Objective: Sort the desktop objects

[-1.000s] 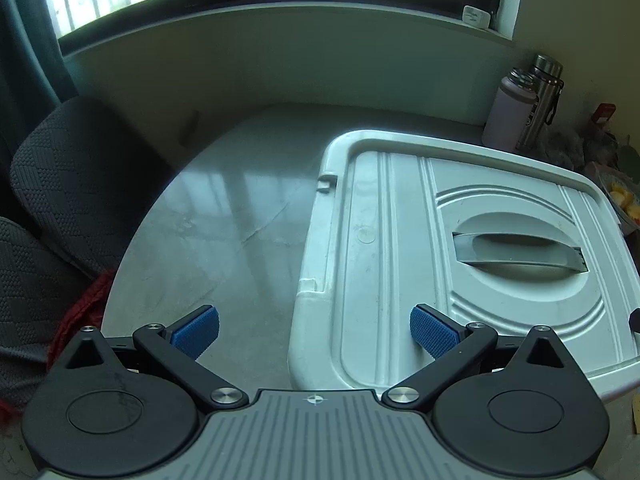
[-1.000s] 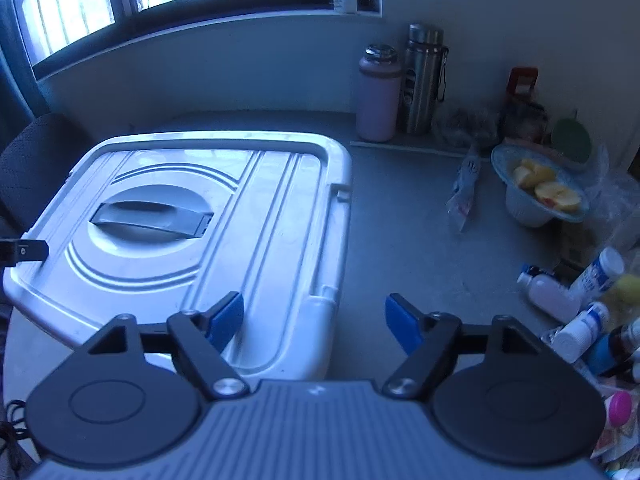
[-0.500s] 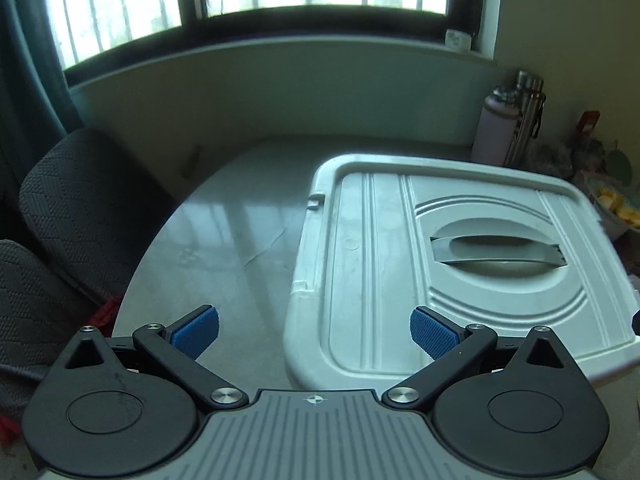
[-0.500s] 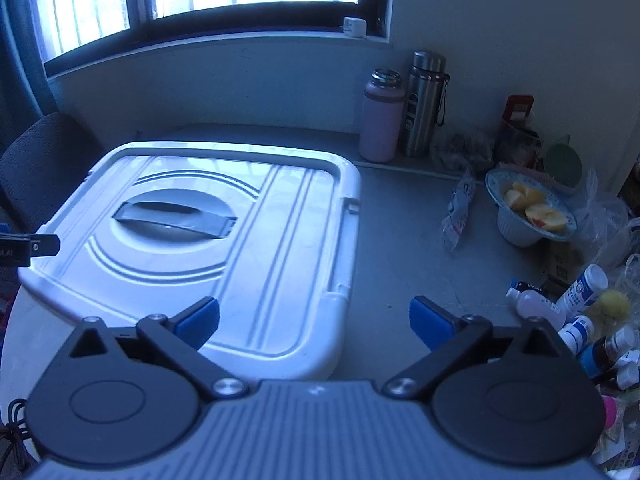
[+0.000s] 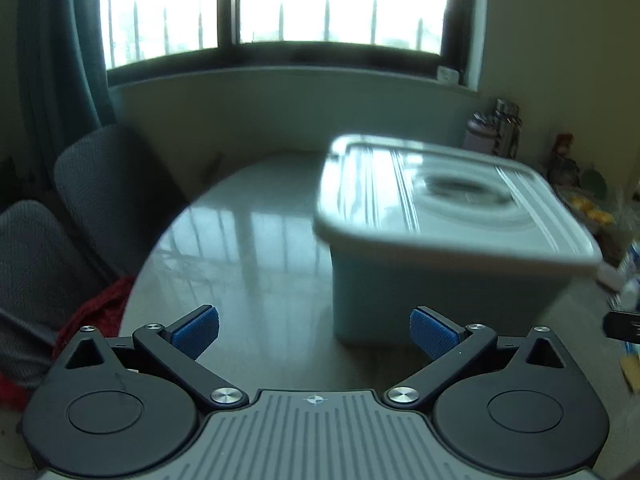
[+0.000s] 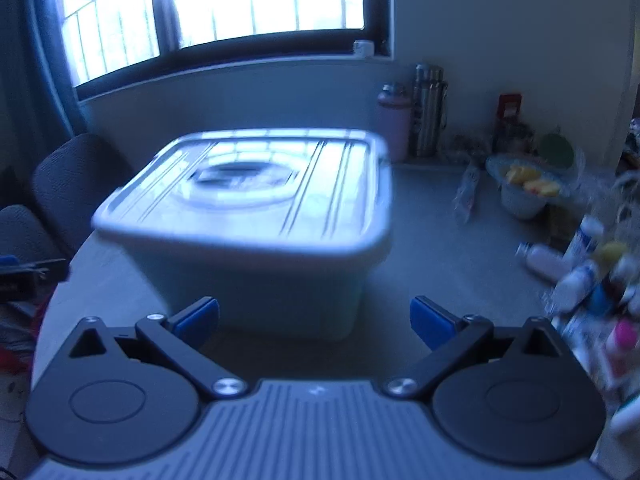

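A lidded storage bin (image 5: 432,216) sits on the glossy table (image 5: 248,248), at one o'clock from the left gripper (image 5: 314,334) and eleven o'clock from the right gripper (image 6: 314,320) (both spread wide, empty). Small bottles (image 6: 576,264) crowd the three o'clock edge.

My left gripper (image 5: 314,335) has black linkage arms, silver pivot screws, two round black housings, a ribbed grey plate with a small crosshair mark, and blue textured pads (image 5: 197,330). My right gripper (image 6: 314,319) is built the same, with blue pads (image 6: 430,321).
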The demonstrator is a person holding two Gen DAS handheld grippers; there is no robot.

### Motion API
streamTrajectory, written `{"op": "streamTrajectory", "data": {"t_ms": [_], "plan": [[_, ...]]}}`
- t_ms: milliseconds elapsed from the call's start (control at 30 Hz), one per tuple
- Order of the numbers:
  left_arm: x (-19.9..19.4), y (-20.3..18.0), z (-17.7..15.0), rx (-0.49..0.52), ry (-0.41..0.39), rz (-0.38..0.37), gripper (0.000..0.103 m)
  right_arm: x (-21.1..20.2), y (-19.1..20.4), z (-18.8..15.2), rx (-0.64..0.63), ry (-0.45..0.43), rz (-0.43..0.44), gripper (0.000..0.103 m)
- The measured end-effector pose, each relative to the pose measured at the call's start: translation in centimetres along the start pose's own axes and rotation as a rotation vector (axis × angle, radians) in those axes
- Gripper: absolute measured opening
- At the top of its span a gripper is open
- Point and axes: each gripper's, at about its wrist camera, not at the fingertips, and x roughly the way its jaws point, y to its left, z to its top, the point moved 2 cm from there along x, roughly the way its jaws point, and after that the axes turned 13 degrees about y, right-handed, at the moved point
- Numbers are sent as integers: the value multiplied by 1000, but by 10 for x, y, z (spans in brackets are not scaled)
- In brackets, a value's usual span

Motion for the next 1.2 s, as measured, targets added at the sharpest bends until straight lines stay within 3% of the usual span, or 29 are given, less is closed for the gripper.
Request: {"op": "streamTrajectory", "data": {"t_ms": [267, 500, 733, 1200], "plan": [[16, -1, -83, 14, 29, 6, 103, 15, 30, -79, 34, -47, 9, 102], [26, -7, -128, 35, 30, 48, 103, 31, 36, -116, 71, -49, -35, 102], [33, -4, -140, 15, 23, 57, 103, 37, 41, -130, 75, -59, -35, 102], [38, -15, -132, 58, 2, 108, 103, 42, 51, -136, 86, -67, -28, 102]]}}
